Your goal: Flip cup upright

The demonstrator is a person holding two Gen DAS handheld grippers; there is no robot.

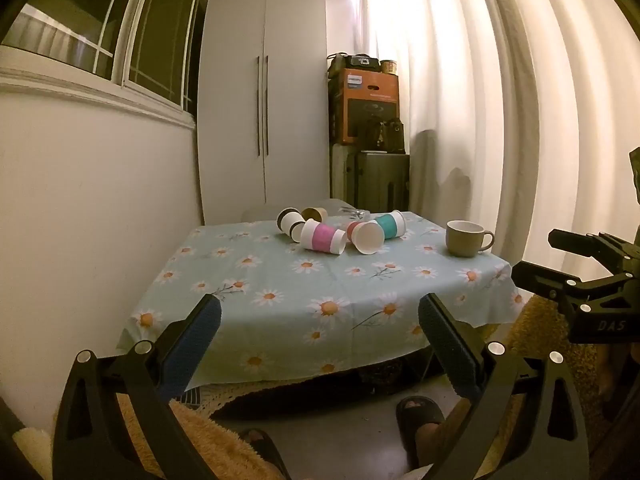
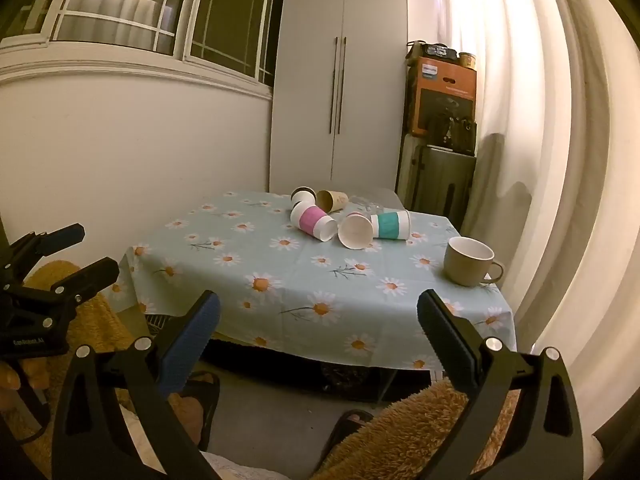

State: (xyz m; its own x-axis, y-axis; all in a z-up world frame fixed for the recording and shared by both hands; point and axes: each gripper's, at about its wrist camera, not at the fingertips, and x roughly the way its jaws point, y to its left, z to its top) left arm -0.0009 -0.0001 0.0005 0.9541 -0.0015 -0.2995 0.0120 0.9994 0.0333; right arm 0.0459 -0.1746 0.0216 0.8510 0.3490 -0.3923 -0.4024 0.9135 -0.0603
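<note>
Several paper cups lie on their sides at the far middle of the table: a pink-banded cup [image 1: 322, 237] [image 2: 313, 221], a white cup with its mouth toward me [image 1: 366, 237] [image 2: 355, 231], a teal-banded cup [image 1: 390, 225] [image 2: 391, 225], a black-and-white cup [image 1: 289, 220] [image 2: 302, 195] and a brown cup [image 1: 315, 213] [image 2: 332, 200]. A beige mug [image 1: 466, 238] [image 2: 469, 261] stands upright at the right edge. My left gripper [image 1: 320, 312] [image 2: 60, 252] is open and empty, short of the table's near edge. My right gripper [image 2: 318, 312] [image 1: 560, 256] is open and empty too.
The table has a light blue daisy tablecloth [image 1: 280, 280] [image 2: 280, 264]. A white wall is on the left, a white wardrobe [image 1: 264, 100] behind, stacked boxes and cases [image 1: 368, 128] at the back right, curtains on the right. Slippered feet [image 1: 420, 416] and a fluffy yellow rug [image 2: 420, 432] are below.
</note>
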